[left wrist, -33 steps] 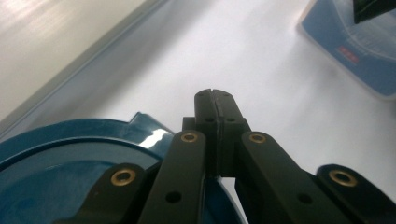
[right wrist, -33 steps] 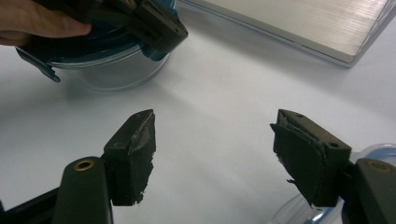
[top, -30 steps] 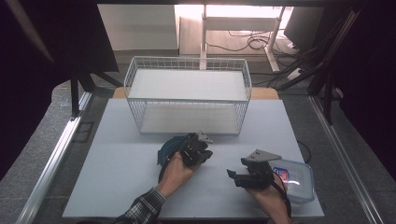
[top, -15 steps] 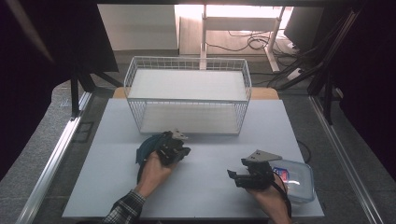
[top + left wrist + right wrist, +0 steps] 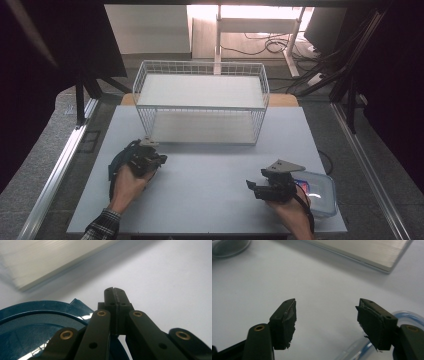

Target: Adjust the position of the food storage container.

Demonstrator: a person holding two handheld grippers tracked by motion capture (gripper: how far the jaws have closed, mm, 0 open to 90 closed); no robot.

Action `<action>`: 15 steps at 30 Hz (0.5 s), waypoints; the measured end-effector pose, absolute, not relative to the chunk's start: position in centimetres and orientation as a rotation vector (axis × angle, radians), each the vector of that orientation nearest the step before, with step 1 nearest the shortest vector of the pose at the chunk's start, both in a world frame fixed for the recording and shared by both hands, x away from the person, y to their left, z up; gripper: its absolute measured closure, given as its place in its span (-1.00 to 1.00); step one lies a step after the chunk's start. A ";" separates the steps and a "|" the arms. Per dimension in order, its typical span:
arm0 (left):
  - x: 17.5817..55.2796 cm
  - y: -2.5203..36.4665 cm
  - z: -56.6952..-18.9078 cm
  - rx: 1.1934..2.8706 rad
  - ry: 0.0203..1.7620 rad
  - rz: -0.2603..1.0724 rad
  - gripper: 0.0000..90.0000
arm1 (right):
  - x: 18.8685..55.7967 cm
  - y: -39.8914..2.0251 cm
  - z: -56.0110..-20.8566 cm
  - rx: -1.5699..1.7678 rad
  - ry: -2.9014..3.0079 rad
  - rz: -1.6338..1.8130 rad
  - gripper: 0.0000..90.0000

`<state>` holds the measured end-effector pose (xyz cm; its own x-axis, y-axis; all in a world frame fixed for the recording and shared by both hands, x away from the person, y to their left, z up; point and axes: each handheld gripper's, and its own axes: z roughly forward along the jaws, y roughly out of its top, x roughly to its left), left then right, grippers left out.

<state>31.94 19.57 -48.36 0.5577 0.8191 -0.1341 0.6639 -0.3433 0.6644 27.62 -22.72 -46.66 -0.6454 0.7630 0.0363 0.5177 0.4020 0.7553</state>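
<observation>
Here, starting at the left of the high view, the left hand-held gripper [image 5: 150,159] sits low over the pale grey tabletop [image 5: 210,180], just in front of the near left corner of the white wire basket with two flat white shelves [image 5: 200,107]. A dark blue, round, translucent plastic lid [image 5: 120,159] lies under and to the left of this hand-held gripper; in the left gripper view the same lid [image 5: 32,325] spreads across the lower left, reaching under the linkage, while the jaws are pressed together in front of it over bare tabletop (whether the lid is touched by any part of the tool cannot be told). No brand, label or writing can be read on the lid.

Across the middle the tabletop is bare, with the basket standing at its far side.

At the right, the right hand-held gripper [image 5: 260,189] rests near the front edge, pointing left, its jaws spread with nothing between them; they have just been closing a little. In the right gripper view [image 5: 327,322] the worn black pads [image 5: 287,322] stand apart over plain tabletop. Just to its right, beside the person's hand, lies a clear rectangular plastic container with rounded corners [image 5: 320,192], holding something red and blue (its print is too small to read). Its bluish clear rim [image 5: 402,315] shows behind the right jaw.
</observation>
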 end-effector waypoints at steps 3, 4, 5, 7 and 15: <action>31.5 19.4 -48.3 2.105 1.180 0.330 1.00 | 27.7 -23.6 -46.1 1.133 2.317 1.086 -0.01; 31.3 19.3 -48.3 2.108 1.179 0.346 1.00 | 27.7 -24.0 -45.8 1.139 2.308 1.079 0.12; 30.9 19.1 -48.3 2.105 1.172 0.361 1.00 | 27.7 -24.9 -45.4 1.153 2.287 1.035 0.40; 30.1 19.0 -48.2 2.070 1.162 0.376 1.00 | 27.7 -26.0 -45.1 1.180 2.263 0.987 0.60; 27.7 18.0 -48.2 2.043 1.078 0.418 1.00 | 27.0 -30.8 -44.7 1.297 2.132 0.842 0.95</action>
